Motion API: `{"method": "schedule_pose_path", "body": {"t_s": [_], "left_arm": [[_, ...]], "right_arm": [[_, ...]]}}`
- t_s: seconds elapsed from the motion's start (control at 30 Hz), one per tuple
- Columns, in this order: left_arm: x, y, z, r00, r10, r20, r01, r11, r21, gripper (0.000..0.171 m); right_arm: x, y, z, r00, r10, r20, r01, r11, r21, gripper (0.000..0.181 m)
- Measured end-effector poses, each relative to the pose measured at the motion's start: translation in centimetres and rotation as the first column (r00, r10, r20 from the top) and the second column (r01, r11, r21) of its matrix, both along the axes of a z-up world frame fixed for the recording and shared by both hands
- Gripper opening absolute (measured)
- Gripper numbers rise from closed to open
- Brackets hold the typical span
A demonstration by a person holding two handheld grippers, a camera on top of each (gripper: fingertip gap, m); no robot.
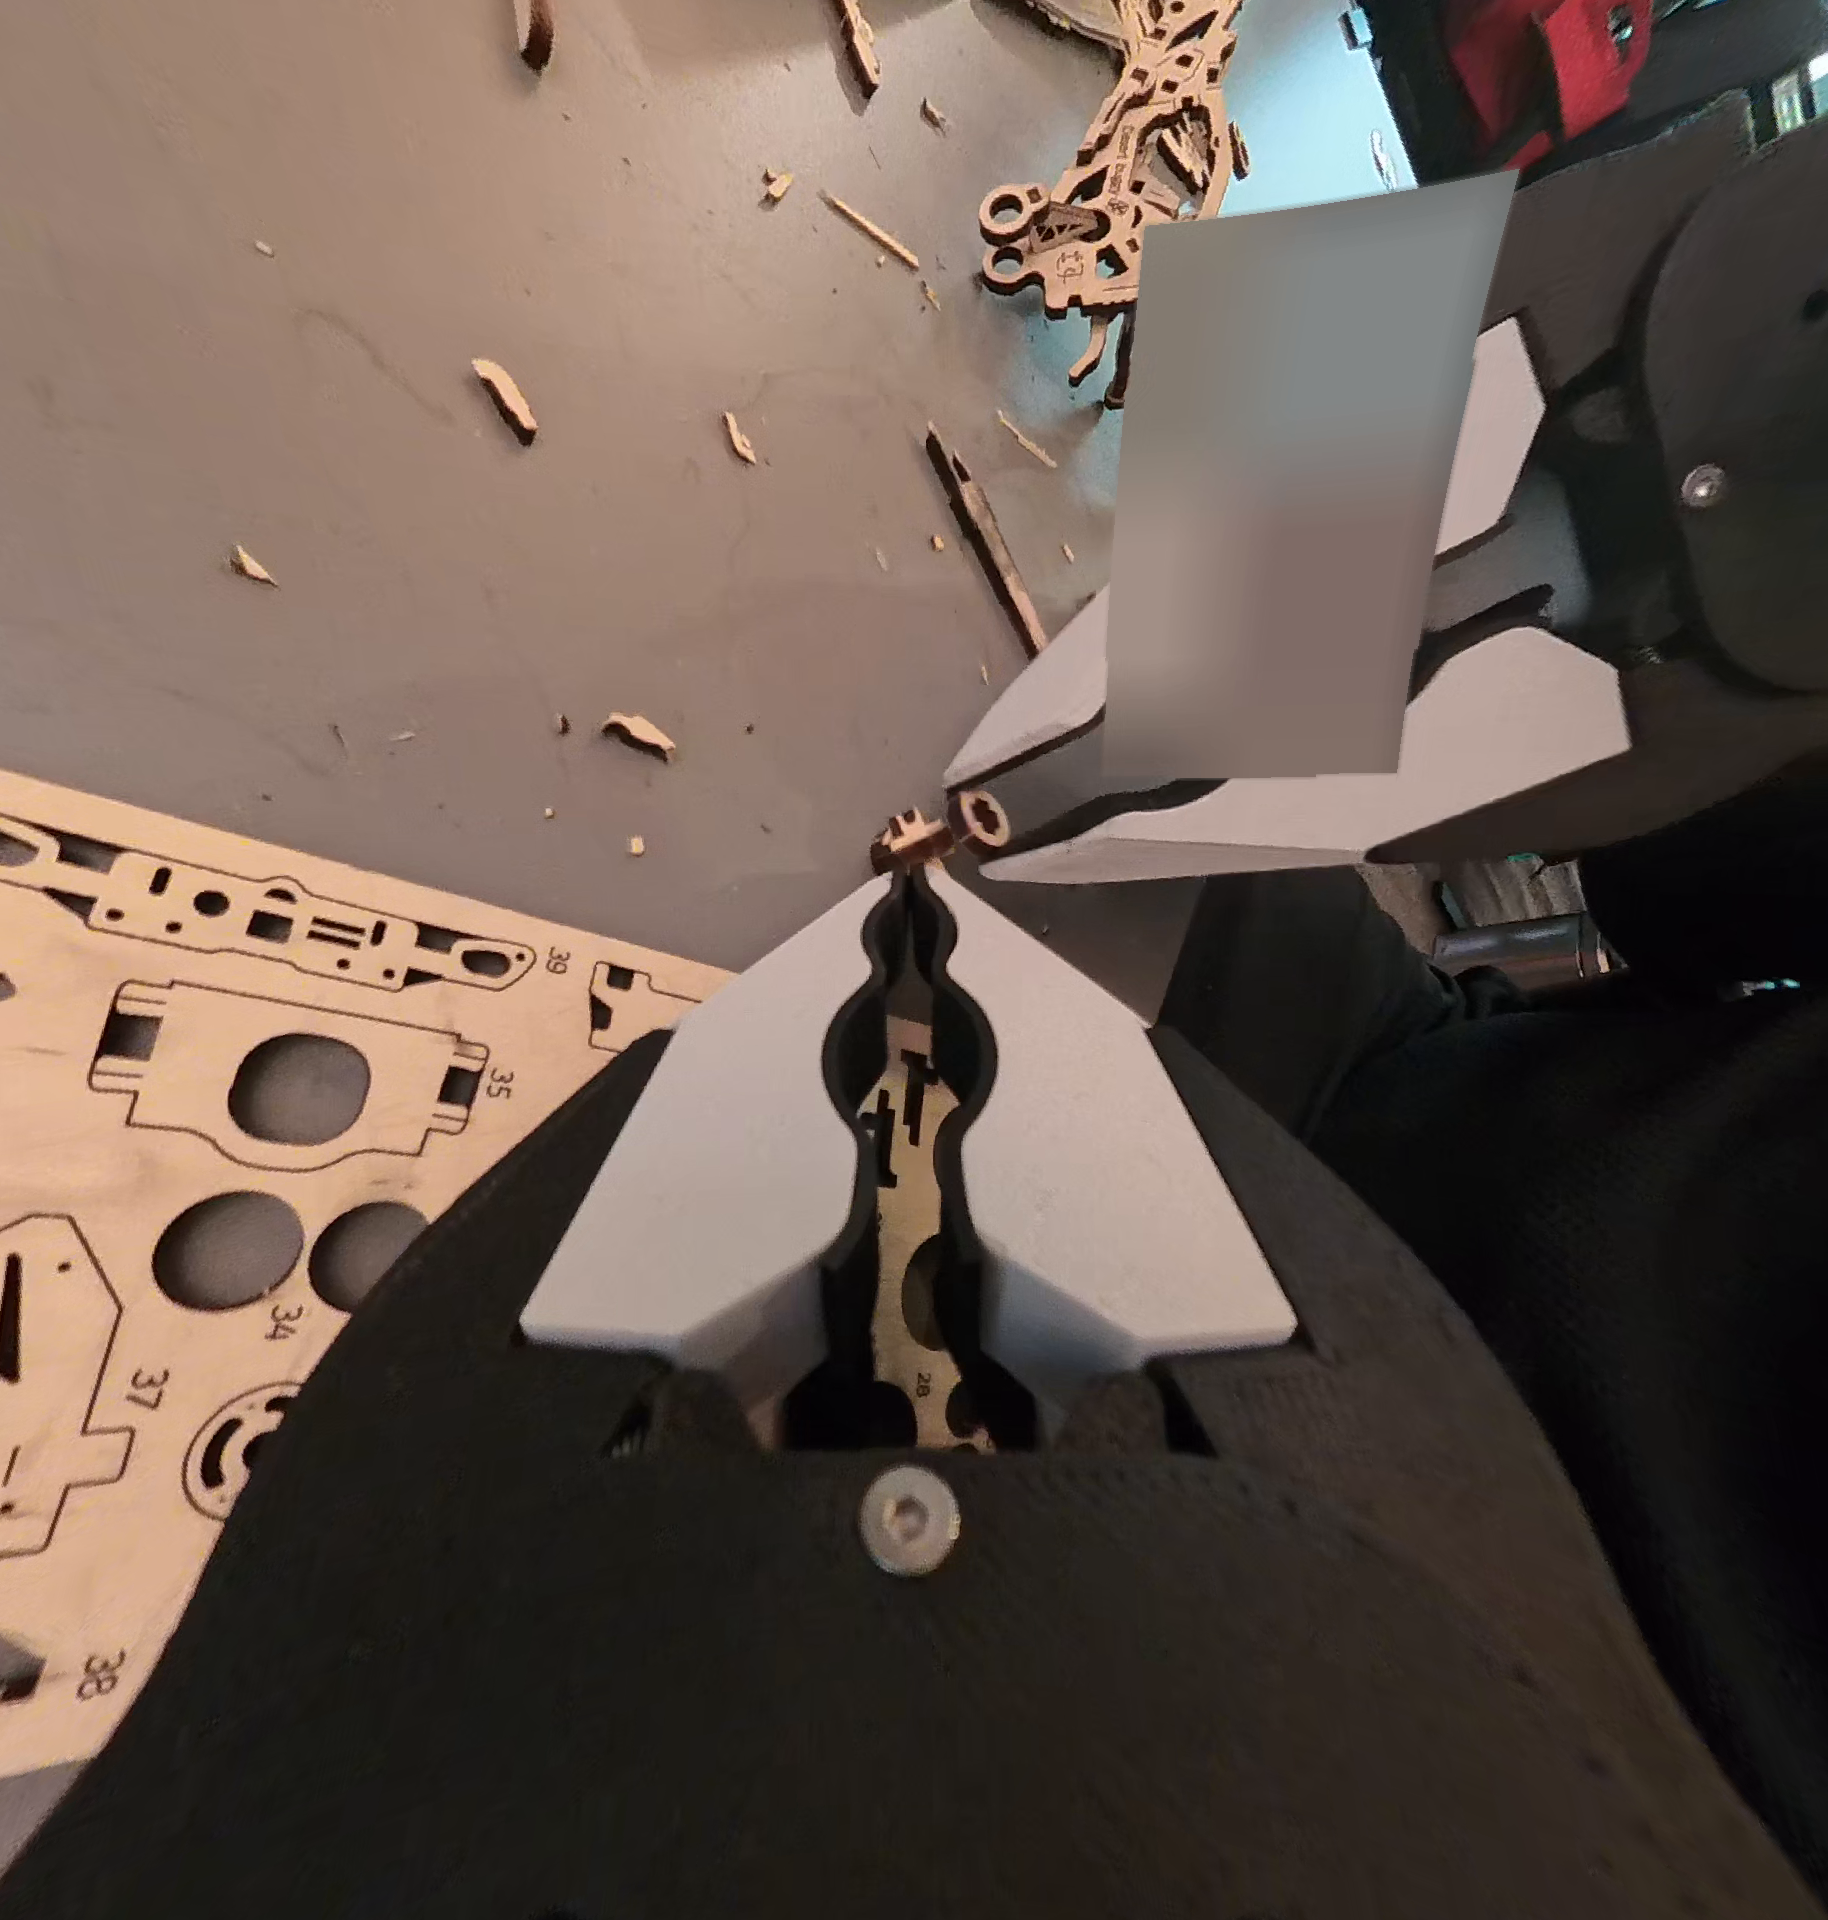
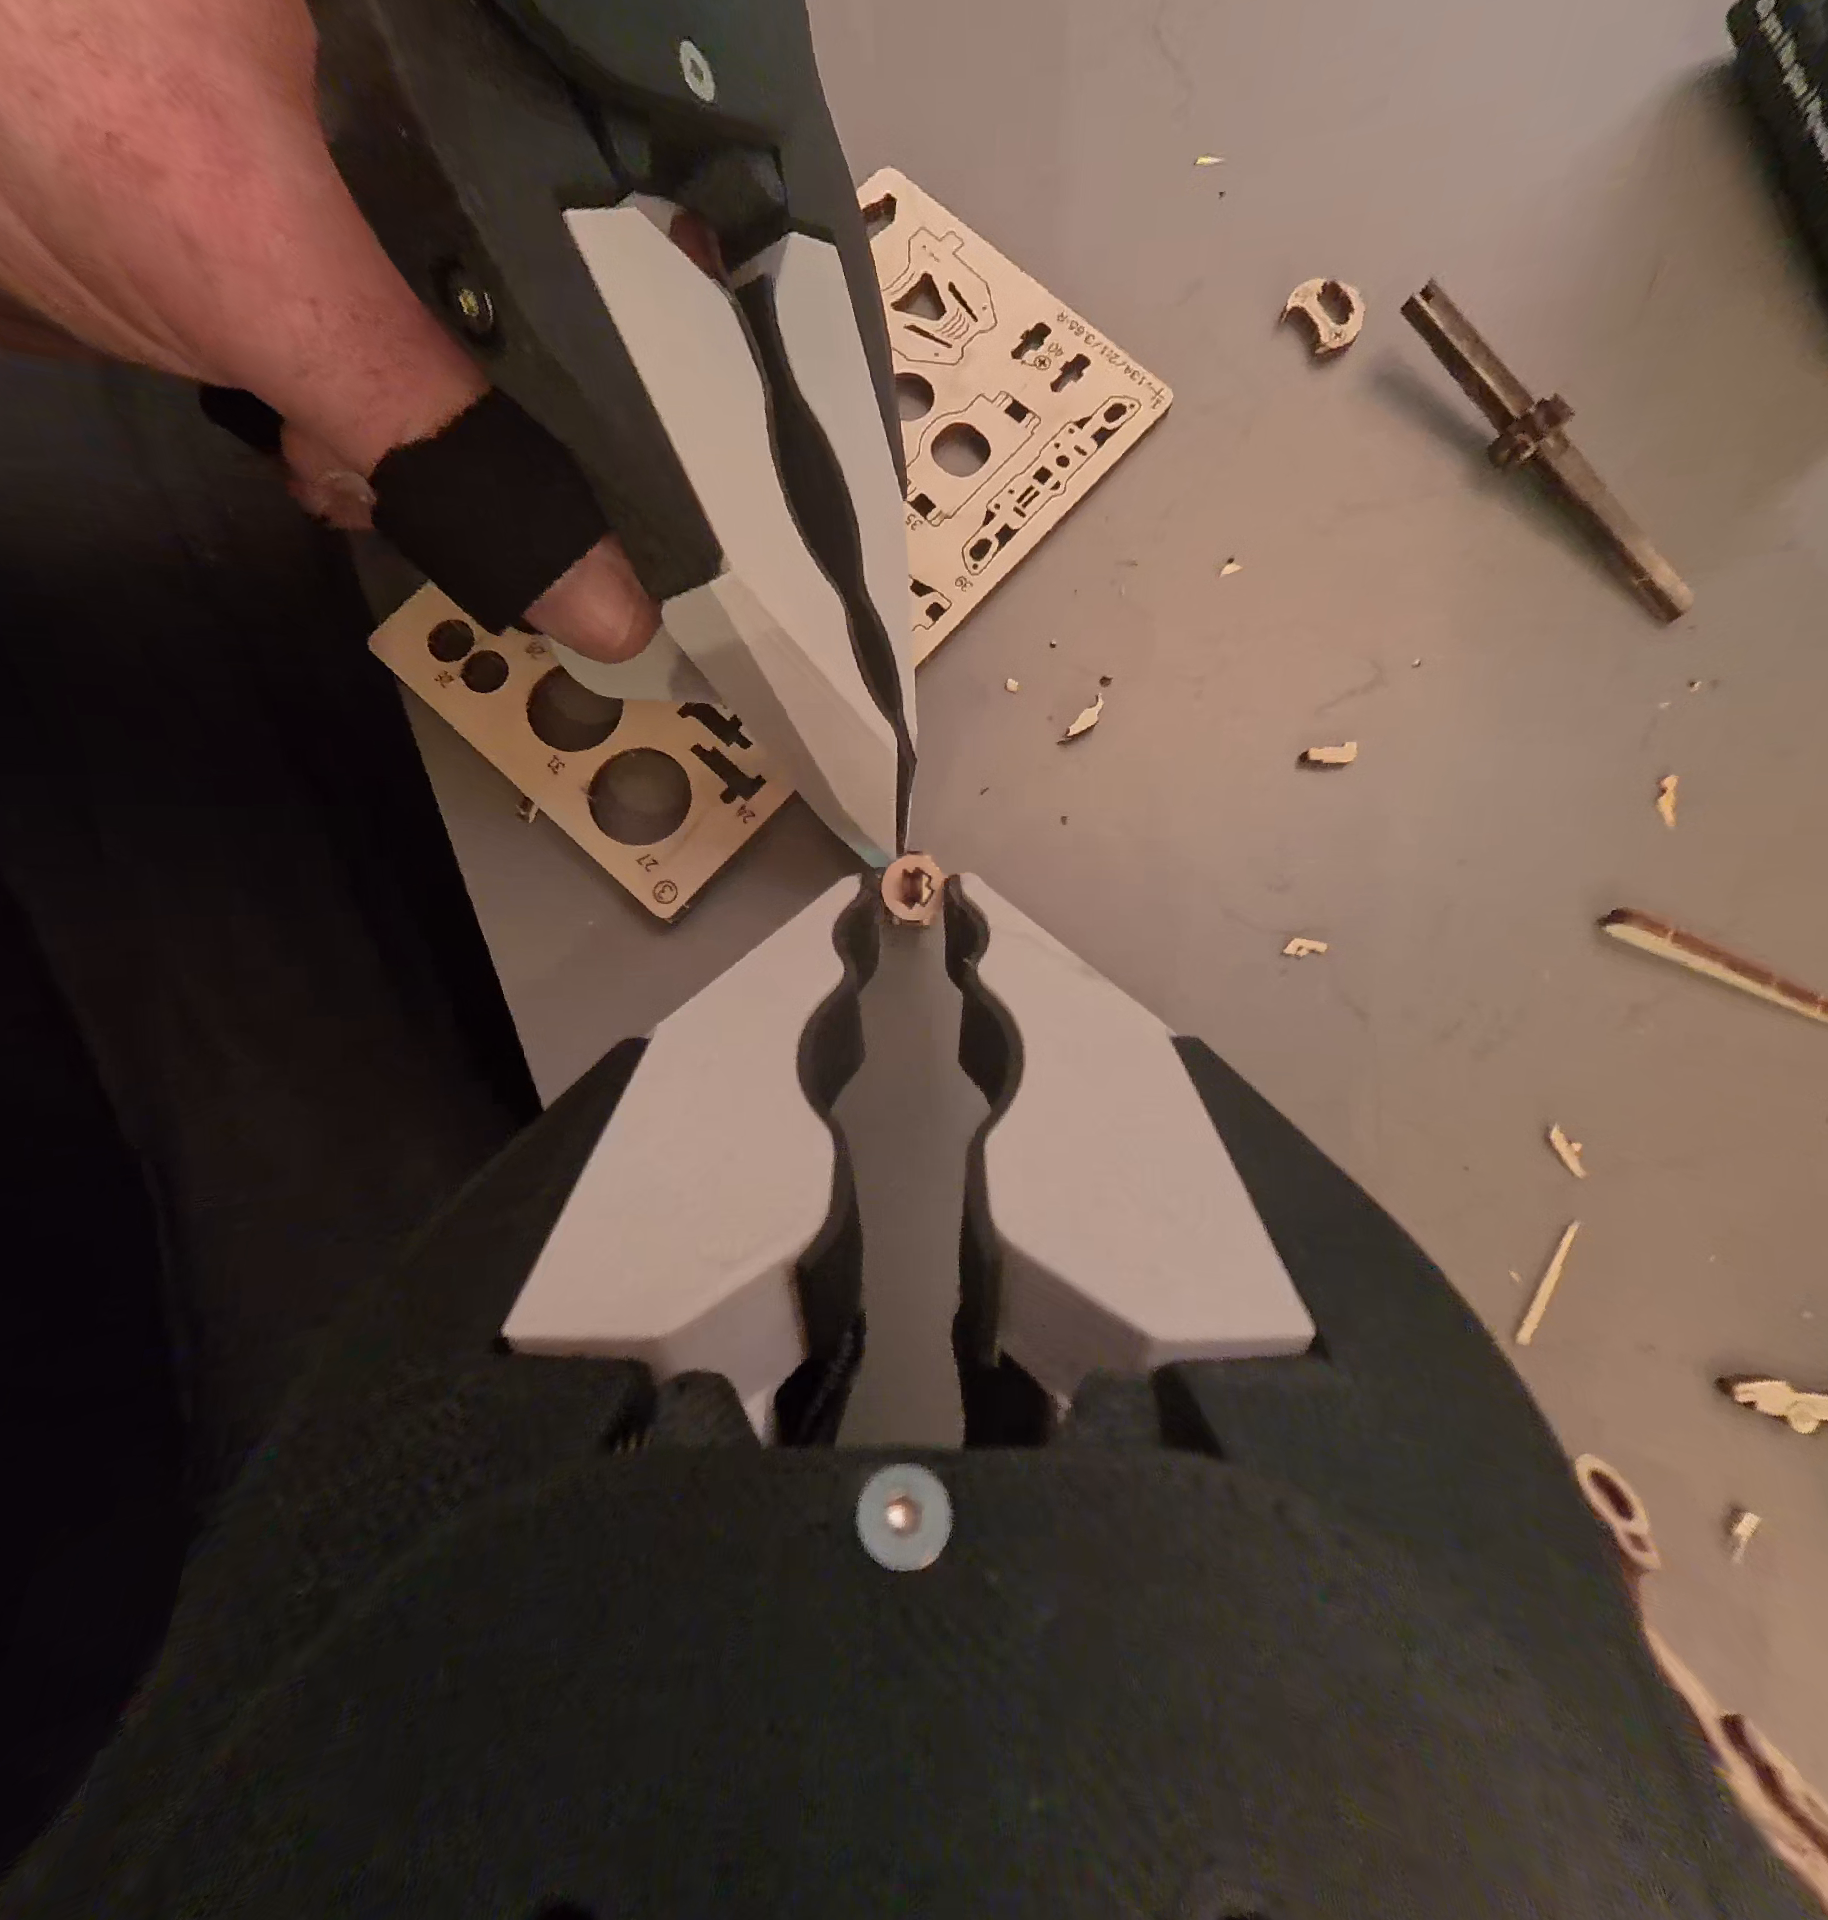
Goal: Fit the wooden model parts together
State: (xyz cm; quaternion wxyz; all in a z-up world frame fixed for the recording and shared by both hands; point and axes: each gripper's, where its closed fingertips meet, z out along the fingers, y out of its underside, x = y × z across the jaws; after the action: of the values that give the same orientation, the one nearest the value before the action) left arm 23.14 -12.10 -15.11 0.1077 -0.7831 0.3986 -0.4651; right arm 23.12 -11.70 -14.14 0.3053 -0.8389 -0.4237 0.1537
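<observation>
Wooden peg piece [image 1: 908,840] pinched at left gripper [image 1: 911,883] tips, frame centre; ring [image 2: 914,890] clamped in right gripper [image 2: 912,896]. Parts nearly touching. Misalignment judged likely; tiny pieces could be dropped among scraps [image 1: 505,397] on grey table [image 1: 370,416].

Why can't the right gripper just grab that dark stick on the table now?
Probably not yet: the right gripper is already shut on a little wooden ring. The stick lies in the open, with nothing blocking it.
</observation>
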Motion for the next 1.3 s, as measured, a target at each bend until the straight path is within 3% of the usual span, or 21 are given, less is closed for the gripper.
{"method": "schedule_pose_path", "body": {"t_s": [0.17, 0.4, 1.3], "left_arm": [[0.0, 0.1, 0.0, 1.0, 0.001, 0.008, -0.001, 1.0, -0.004, 0.0], [0.2, 0.2, 0.1, 1.0, 0.001, 0.014, -0.001, 1.0, 0.003, 0.0], [-0.1, 0.4, 0.4, 0.999, 0.015, 0.038, -0.015, 1.0, -0.004, 0.0]], "right_arm": [[-0.2, 0.0, 0.4, 0.996, 0.08, -0.04, -0.079, 0.997, 0.011, 0.009], [-0.3, -0.2, 0.1, 0.978, 0.205, 0.032, -0.206, 0.977, 0.045, 0.009], [-0.2, 0.1, -0.5, 0.95, 0.297, 0.094, -0.305, 0.948, 0.094, 0.009]]}}
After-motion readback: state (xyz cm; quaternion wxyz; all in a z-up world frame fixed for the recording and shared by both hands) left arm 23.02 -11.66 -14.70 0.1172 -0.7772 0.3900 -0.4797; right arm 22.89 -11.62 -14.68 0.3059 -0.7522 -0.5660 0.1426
